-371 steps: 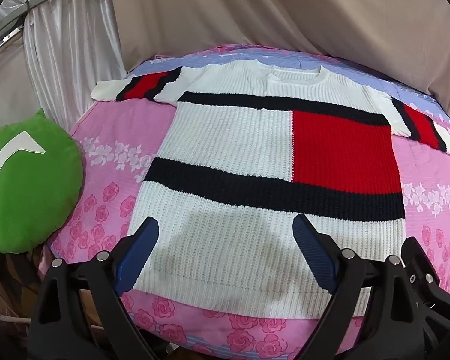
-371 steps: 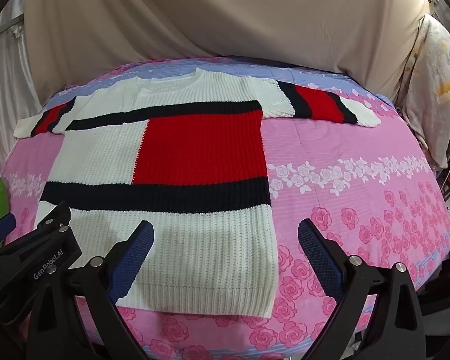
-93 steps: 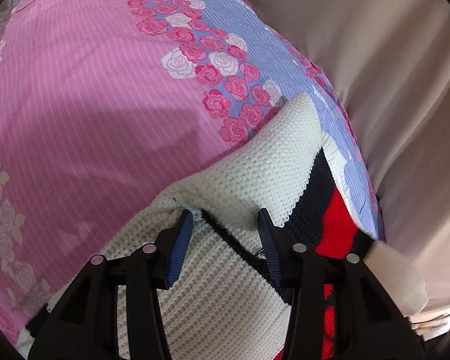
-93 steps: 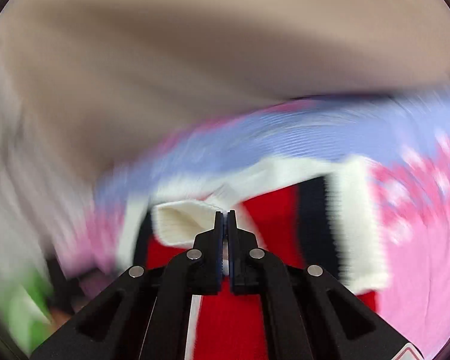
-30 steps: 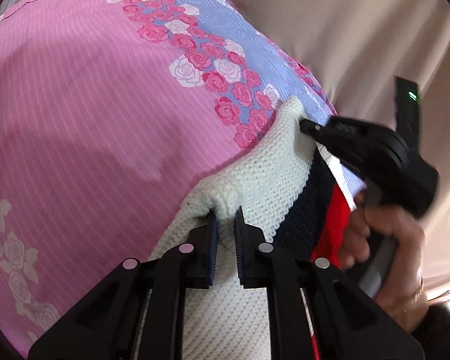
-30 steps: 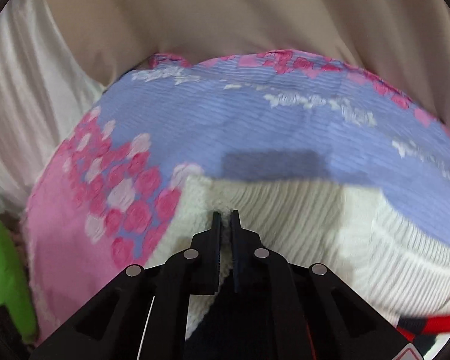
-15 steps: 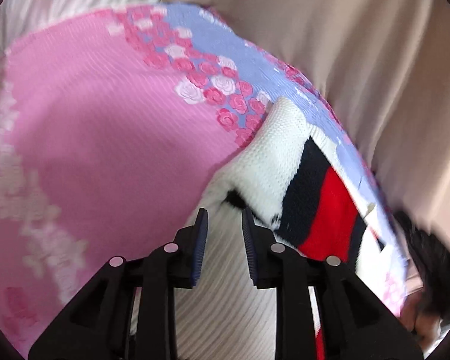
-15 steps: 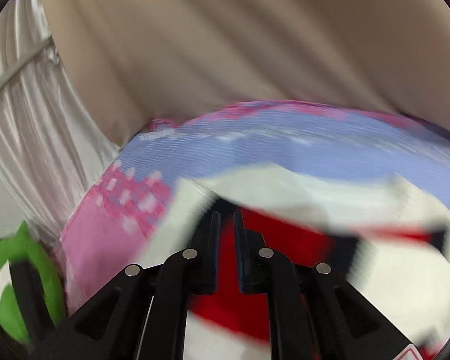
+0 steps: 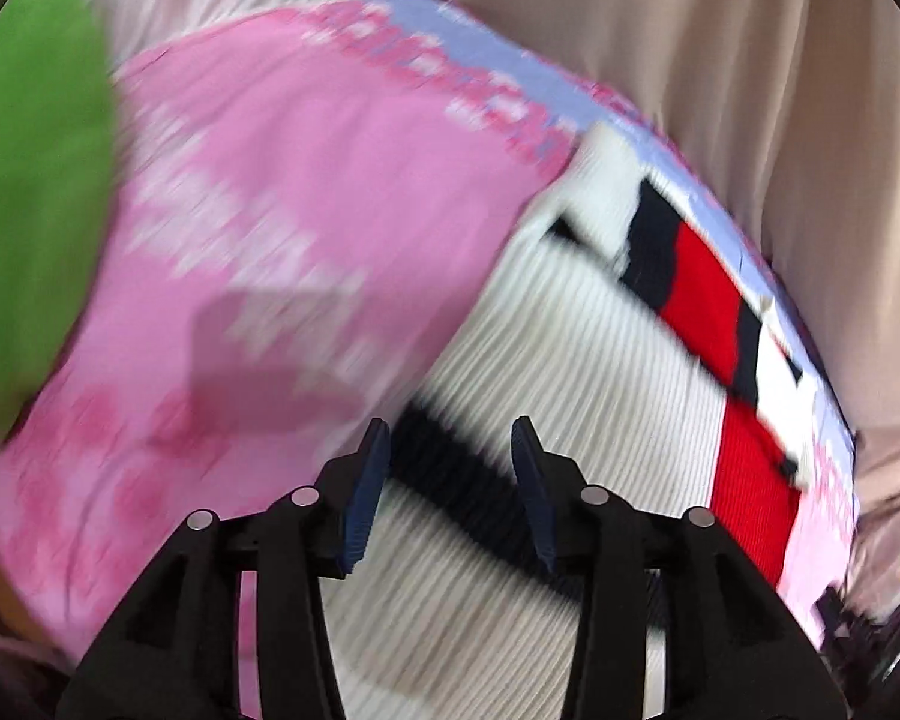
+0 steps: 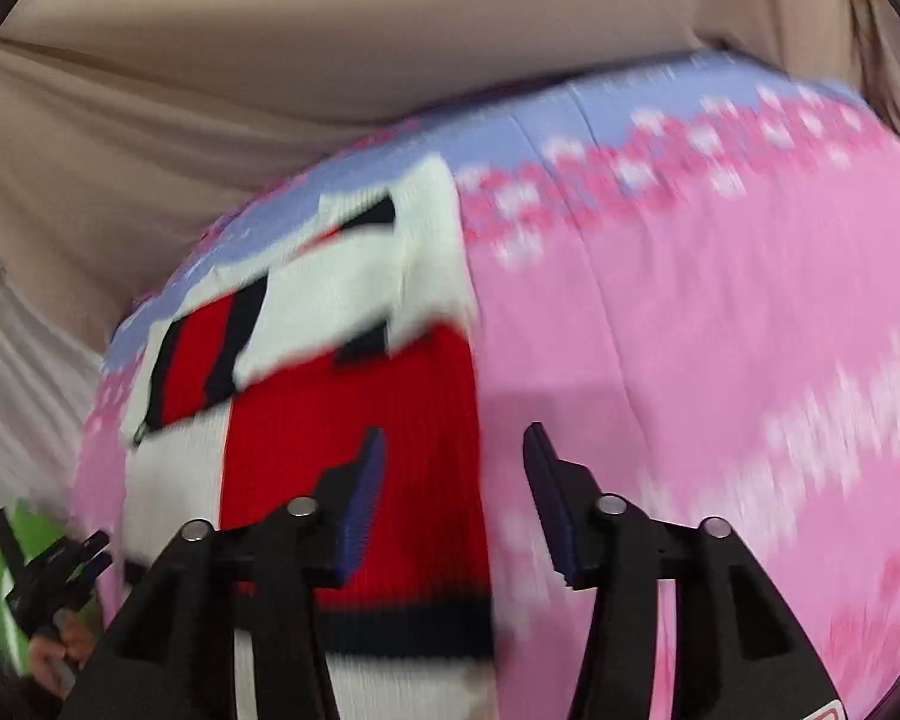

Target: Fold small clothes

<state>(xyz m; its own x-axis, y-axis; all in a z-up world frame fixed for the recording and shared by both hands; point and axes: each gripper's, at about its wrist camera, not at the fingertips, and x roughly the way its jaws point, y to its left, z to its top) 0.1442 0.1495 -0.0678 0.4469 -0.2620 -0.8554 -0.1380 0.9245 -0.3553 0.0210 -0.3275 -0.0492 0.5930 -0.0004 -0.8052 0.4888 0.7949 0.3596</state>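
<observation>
One sweater [image 9: 576, 360] lies flat on the pink bedspread [image 9: 270, 210] with both sleeves folded in over its chest, one green cushion [image 9: 30, 180] beside it, while two grippers, left [image 9: 450, 438] and right [image 10: 453, 441], hover above it, parted, gripping nothing.

Bare pink bedspread [image 10: 720, 330] flanks the sweater [image 10: 354, 420]; drapes [image 10: 270, 30] behind.

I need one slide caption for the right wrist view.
Open right gripper above white, red and navy knitted sweater, sleeves folded in, on pink floral bedsheet.
</observation>
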